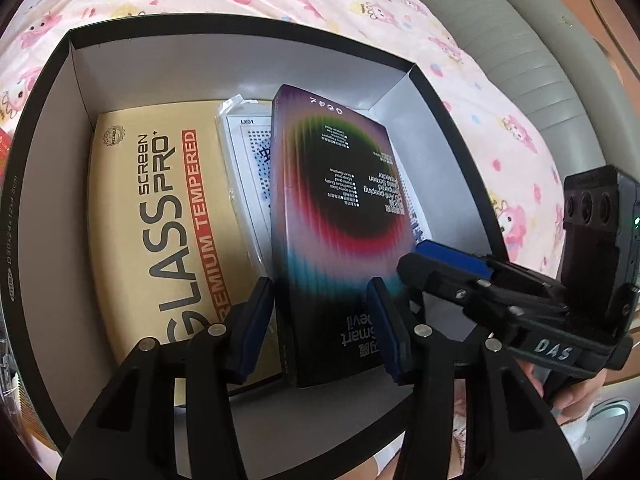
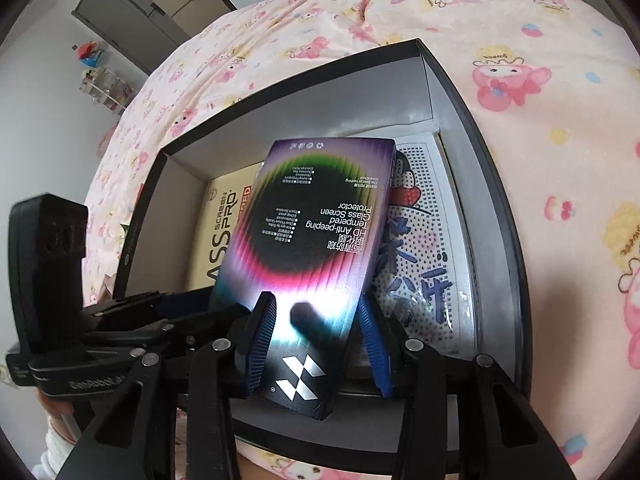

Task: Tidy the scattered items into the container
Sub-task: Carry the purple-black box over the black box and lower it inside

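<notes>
**Screen-protector box tilted in the container, right jaws on it**

Cardboard makes up the container (image 1: 240, 20): a rectangular box with matt black outer walls and a plain pale lining. It sits on a soft, rumpled bedsheet (image 2: 540, 120) printed with pink cartoon figures. On its floor lies a flat tan package (image 1: 152, 220) with bold black and red lettering. Beside that lies a crinkled clear bag (image 2: 424, 248) holding a white sheet covered in a grid of small dots.

Above these 2 items is the screen-protector box (image 1: 332, 184), a slim glossy rectangle. It has a black centre ringed with green, pink and teal, fine ribbing and small white print. It slants inside the container, far end over the bag and near end raised by the near wall.

The right gripper (image 2: 314, 296) has its jaws about half apart around the near end of this box. One ribbed blue pad (image 2: 262, 340) laps onto a long edge. The other sits tight against the opposite edge with no gap showing, so the box appears clamped.

The left gripper (image 1: 320, 284) also straddles the box, jaws roughly half apart. A strip of tan package shows between 1 of its pads (image 1: 252, 332) and the box's side, so it is not gripping.
</notes>
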